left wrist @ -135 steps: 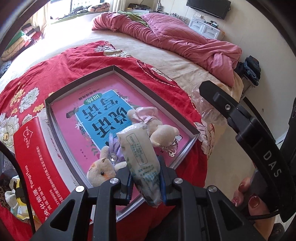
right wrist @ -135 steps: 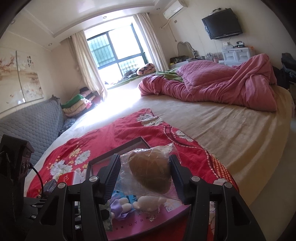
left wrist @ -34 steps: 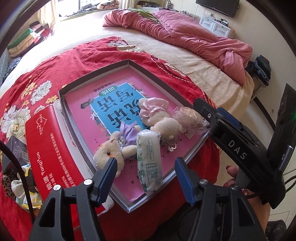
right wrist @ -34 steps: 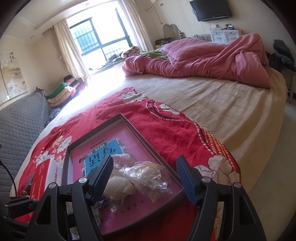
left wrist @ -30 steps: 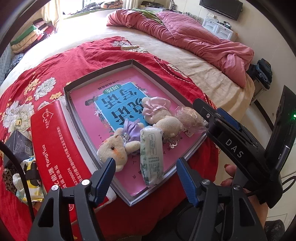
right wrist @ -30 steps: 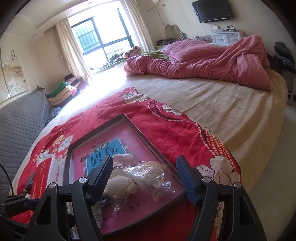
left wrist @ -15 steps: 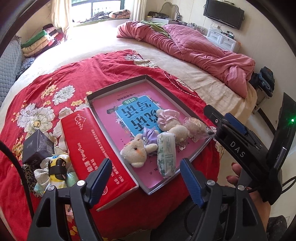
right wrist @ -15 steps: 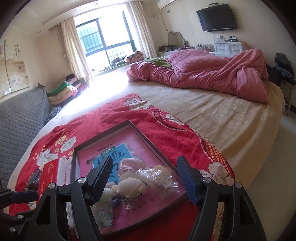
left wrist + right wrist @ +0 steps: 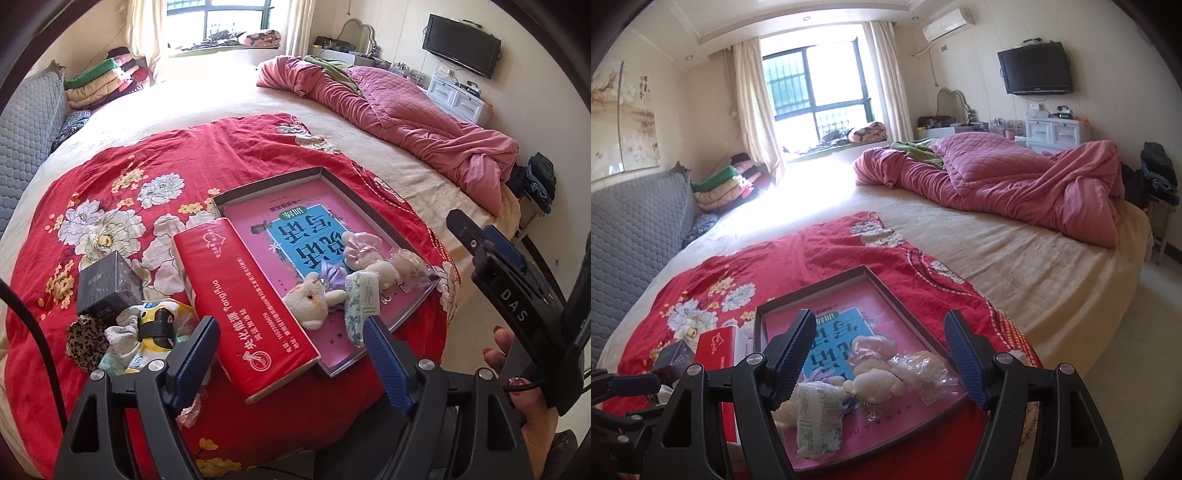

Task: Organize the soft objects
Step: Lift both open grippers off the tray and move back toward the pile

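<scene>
You are holding the left gripper [image 9: 291,354] and the right gripper [image 9: 881,360] spread wide and gripping nothing, both hanging above the near edge of the red flowered bedspread [image 9: 155,155]. The cream plush rabbit [image 9: 312,299], the green-and-white packet of tissues [image 9: 360,301] and the clear-wrapped bun [image 9: 408,264] are lying touching one another in the shallow pink-lined box lid [image 9: 258,218], just beside the long red carton [image 9: 236,295].
</scene>
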